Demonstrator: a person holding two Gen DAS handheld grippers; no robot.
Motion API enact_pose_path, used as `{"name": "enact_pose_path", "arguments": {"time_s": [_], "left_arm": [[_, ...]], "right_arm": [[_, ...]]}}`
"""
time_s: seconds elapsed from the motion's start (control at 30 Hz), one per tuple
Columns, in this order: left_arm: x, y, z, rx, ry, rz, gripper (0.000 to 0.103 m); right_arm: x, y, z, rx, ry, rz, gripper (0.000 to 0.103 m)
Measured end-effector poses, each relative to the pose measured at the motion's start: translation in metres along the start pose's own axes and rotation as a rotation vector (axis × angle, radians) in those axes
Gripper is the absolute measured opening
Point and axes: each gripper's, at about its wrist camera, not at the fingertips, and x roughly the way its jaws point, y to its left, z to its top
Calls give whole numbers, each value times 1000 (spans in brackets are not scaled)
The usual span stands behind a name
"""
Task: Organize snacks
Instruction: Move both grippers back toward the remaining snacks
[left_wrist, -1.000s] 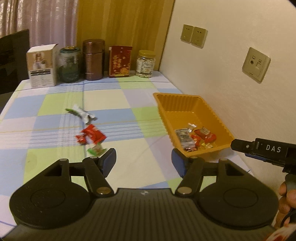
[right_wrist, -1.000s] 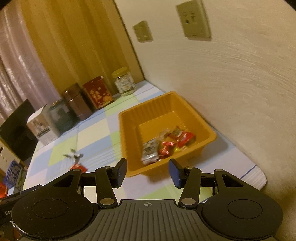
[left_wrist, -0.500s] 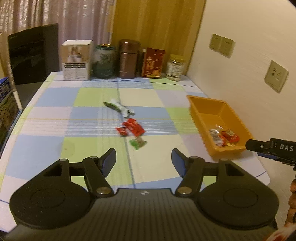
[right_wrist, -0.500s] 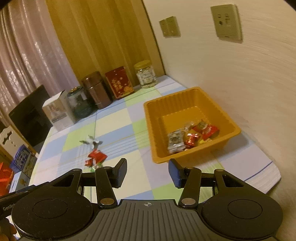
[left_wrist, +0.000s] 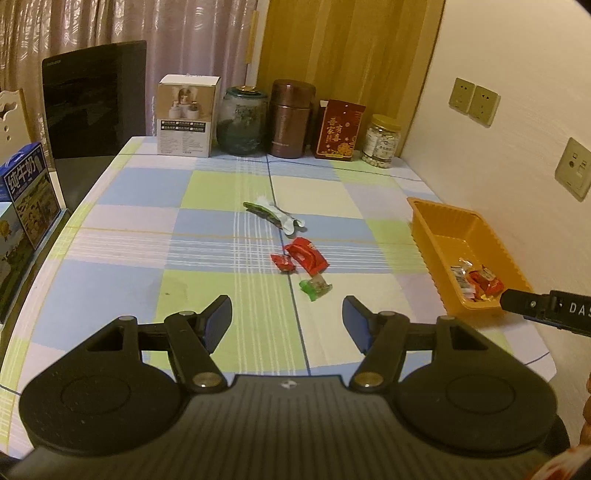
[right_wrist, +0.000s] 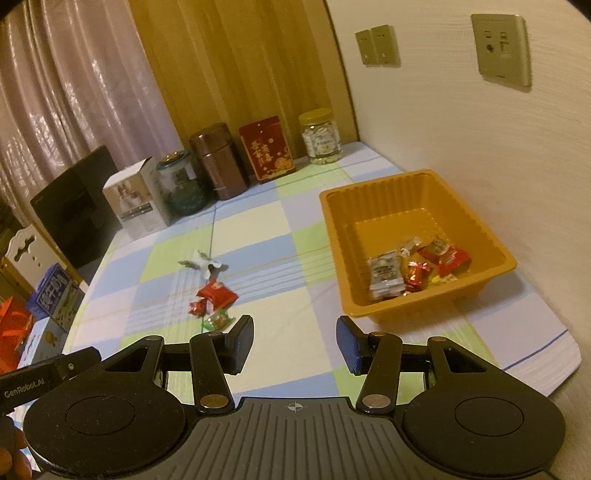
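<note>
Cream wall (right_wrist: 461, 122) (three outlet plates), pink curtain (left_wrist: 147, 33), wood panel (left_wrist: 347, 48), checkered table (left_wrist: 207, 221).

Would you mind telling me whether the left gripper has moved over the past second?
Yes. The left gripper has pulled back from the table: the orange tray, previously close ahead, now sits far off to the right, and the jars at the back look farther away.

Both tools are showing matte black ribbed bodies, round discs and brass-coloured pivot screws; the left gripper (left_wrist: 287, 319) and right gripper (right_wrist: 294, 345) are wearing blue pads (right_wrist: 349, 347).
</note>
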Motion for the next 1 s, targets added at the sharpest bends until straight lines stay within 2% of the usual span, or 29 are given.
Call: {"name": "enact_pose_path", "arguments": {"time_s": [0.37,0.73,1.0], "left_arm": [[28,16,6,35,15,10,63],[95,9,11,187,61,-73,61],[150,-4,9,356,93,-152,57]], "right_arm": [[35,19,-7,-36,48,25,50],[94,21,-13,-54,102,45,50],[138,23,-10,-111,114,56,50]]}}
